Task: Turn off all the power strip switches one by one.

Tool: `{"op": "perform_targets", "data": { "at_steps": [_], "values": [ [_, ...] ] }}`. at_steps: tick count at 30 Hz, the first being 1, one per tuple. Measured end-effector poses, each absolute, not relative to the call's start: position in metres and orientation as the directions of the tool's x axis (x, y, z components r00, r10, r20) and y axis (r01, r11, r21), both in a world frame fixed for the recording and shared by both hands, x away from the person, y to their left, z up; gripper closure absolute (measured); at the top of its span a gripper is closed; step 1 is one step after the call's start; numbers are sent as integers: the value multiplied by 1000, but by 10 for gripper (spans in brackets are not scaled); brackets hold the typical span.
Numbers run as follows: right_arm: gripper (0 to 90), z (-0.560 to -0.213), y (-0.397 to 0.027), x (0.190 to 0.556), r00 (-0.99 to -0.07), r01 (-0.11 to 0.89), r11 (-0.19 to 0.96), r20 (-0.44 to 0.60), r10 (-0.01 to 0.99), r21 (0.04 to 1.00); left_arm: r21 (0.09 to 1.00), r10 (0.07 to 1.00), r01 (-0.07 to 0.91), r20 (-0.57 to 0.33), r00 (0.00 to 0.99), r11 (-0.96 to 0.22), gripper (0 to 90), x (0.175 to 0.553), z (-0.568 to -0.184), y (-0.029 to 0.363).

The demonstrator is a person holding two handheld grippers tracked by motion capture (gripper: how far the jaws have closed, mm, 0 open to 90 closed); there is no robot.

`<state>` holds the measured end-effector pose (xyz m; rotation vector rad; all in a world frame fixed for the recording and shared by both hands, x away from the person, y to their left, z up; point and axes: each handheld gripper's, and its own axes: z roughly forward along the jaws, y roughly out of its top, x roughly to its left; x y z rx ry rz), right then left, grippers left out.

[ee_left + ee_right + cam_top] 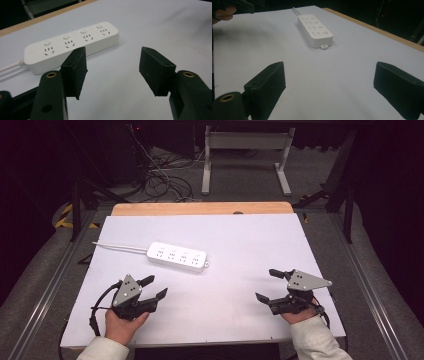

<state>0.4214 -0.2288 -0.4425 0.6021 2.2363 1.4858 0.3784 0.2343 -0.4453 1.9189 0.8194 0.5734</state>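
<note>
A white power strip (177, 256) with several sockets and buttons lies on the white table top (240, 245), its cable (120, 247) trailing left. My left gripper (154, 287) rests near the front left, open and empty, its jaws pointing toward the strip just beyond them. In the left gripper view the power strip (72, 45) lies past the gripper (113, 71). My right gripper (266, 284) sits at the front right, open wide and empty, pointing left. The right gripper view has the power strip (314, 31) well ahead of the gripper (337, 87).
A wooden board edge (200, 208) runs along the table's far side. Beyond it stand a white metal frame (245, 155) and tangled cables (160, 175) on the floor. Metal rails (45, 285) flank the table. The other hand (223, 12) appears in the right gripper view's top left corner.
</note>
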Motion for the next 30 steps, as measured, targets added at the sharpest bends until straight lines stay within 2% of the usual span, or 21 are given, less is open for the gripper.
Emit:
{"op": "perform_targets", "data": {
  "at_steps": [7, 10, 12, 15, 20, 23, 30],
  "values": [
    [118, -443, -229, 421, -835, 139, 350, -80, 544, 927, 879, 731, 315, 54, 680, -357, 450, 380, -442, 232],
    [119, -443, -228, 421, -836, 140, 348, -78, 543, 927, 872, 754, 319, 83, 652, -371, 463, 379, -440, 231],
    [119, -443, -227, 422, -837, 140, 351, -79, 542, 926, 873, 752, 318, 81, 655, -371, 511, 380, -439, 232],
    [120, -443, -227, 422, -837, 139, 353, -81, 542, 925, 868, 748, 323, 80, 659, -378, 532, 381, -439, 233],
    [124, -443, -227, 422, -837, 140, 355, -81, 541, 924, 848, 753, 359, 69, 655, -390, 566, 383, -433, 231],
    [124, -444, -226, 421, -839, 139, 359, -83, 538, 923, 840, 746, 392, 24, 665, -376, 580, 389, -425, 231],
    [125, -444, -226, 421, -839, 145, 360, -79, 539, 922, 841, 732, 390, 12, 681, -376, 612, 398, -413, 226]
  ]
}}
